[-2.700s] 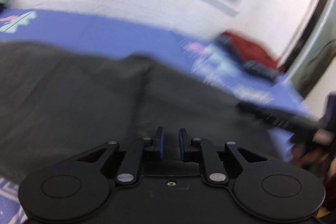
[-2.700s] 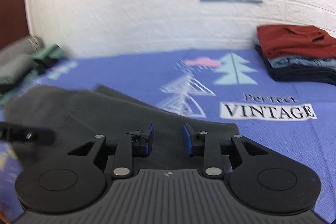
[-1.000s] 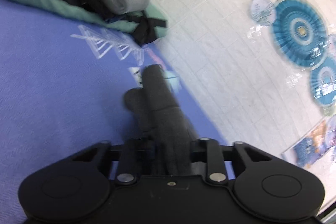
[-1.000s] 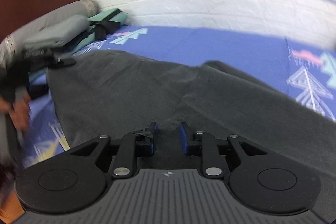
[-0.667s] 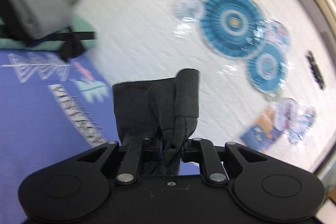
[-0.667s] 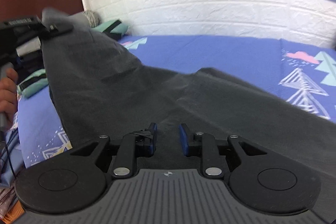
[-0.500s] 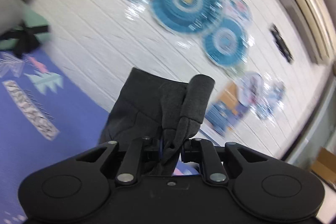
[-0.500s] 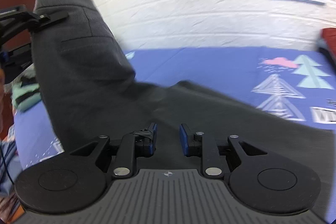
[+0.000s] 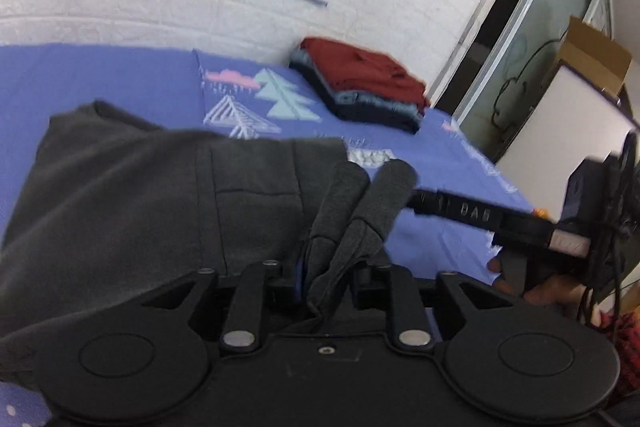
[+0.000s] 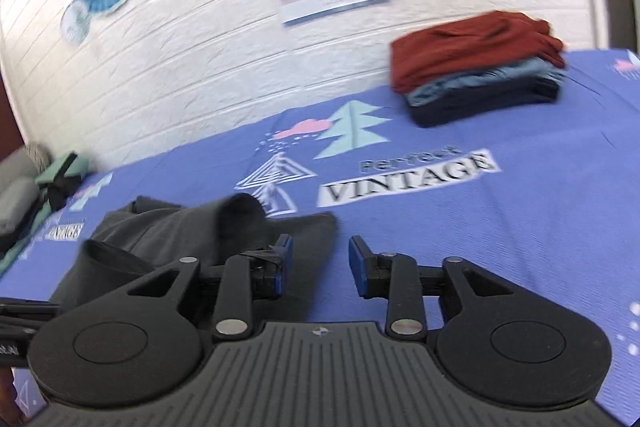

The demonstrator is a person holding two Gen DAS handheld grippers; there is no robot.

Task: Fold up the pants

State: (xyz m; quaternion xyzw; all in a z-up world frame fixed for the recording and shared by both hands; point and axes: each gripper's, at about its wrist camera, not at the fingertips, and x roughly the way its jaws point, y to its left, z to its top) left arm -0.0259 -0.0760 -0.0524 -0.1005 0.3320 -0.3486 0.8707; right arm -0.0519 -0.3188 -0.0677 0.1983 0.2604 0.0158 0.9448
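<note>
Dark grey pants (image 9: 132, 195) lie folded over on the blue printed bedspread (image 9: 100, 75). My left gripper (image 9: 326, 267) is shut on a bunched edge of the pants, whose two rolled ends stick up between its fingers. In the right wrist view the pants (image 10: 180, 231) lie at lower left, their near edge reaching the left finger. My right gripper (image 10: 320, 259) is open and empty, over the bedspread (image 10: 460, 227) just right of the pants. It also shows at the right of the left wrist view (image 9: 500, 223).
A stack of folded clothes with a red garment on top (image 10: 476, 63) (image 9: 360, 87) sits at the far right by the white brick wall. Grey and green bundles (image 10: 24, 195) lie at the far left. A glass door (image 9: 520, 47) stands to the right.
My left gripper has carried the pants' end up and over to the right, folding them onto themselves. My right gripper has opened and drawn off the cloth to its right.
</note>
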